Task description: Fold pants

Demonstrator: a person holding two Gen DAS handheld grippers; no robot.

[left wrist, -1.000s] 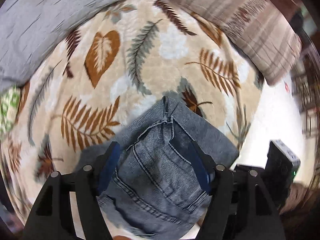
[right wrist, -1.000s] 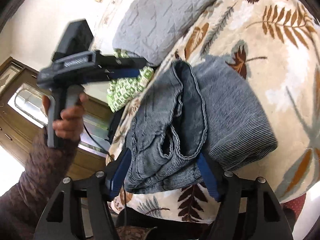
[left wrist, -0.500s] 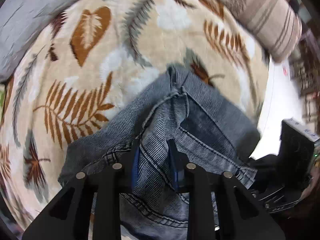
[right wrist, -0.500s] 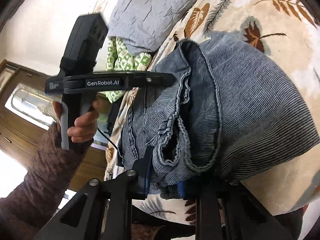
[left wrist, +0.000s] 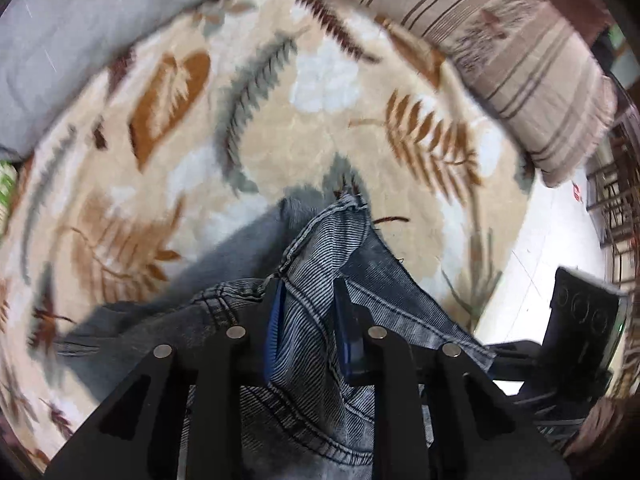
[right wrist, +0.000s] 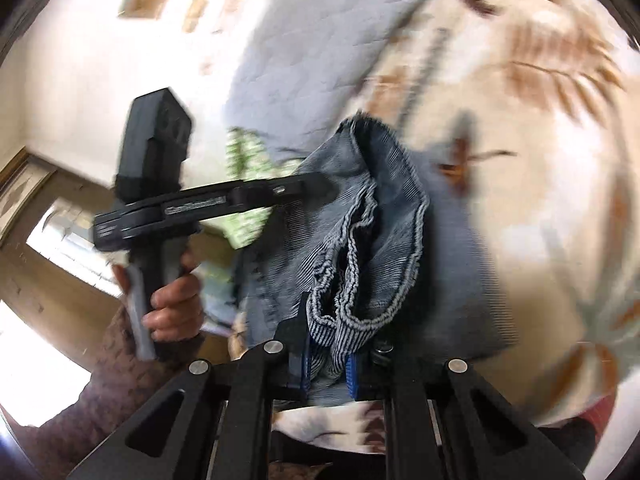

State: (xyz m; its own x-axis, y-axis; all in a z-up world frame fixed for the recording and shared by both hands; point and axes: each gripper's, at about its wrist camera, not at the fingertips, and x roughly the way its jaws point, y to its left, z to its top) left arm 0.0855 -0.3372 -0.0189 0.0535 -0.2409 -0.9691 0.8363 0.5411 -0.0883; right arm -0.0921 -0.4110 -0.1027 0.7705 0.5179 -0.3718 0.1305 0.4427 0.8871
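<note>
Spread across the bed, a cream blanket point(left wrist: 280, 136) printed with brown and grey leaves forms the working surface, and I take it as my landmark.

From my left gripper point(left wrist: 308, 312), the jaws stand narrow and are clamped on a ridge of the grey denim pants point(left wrist: 320, 256), with the blue pads point(left wrist: 276, 320) pressed against the fabric on both sides. A stitched seam runs up from the grip to a peak in the cloth. The folded bundle lies on the blanket's near edge, its darker folded part spreading to the left of the grip.

From my right gripper point(right wrist: 328, 364), the jaws are likewise drawn close, pinching the hem ends of the pants point(right wrist: 372, 240), which bunch in ribbed folds just ahead of the fingers. The right-wrist view is blurred, so finer detail of the hems is not readable.

Outward from there, the left gripper point(right wrist: 256, 196) appears in the right-wrist view, held by the left hand point(right wrist: 172, 304), its tip against the far side of the bundle.

At the blanket's far left lies a grey quilted pillow point(left wrist: 100, 36); at its far right, a striped brown pillow point(left wrist: 520, 56). A green patterned cloth point(right wrist: 248, 172) sits beside the grey pillow.
</note>
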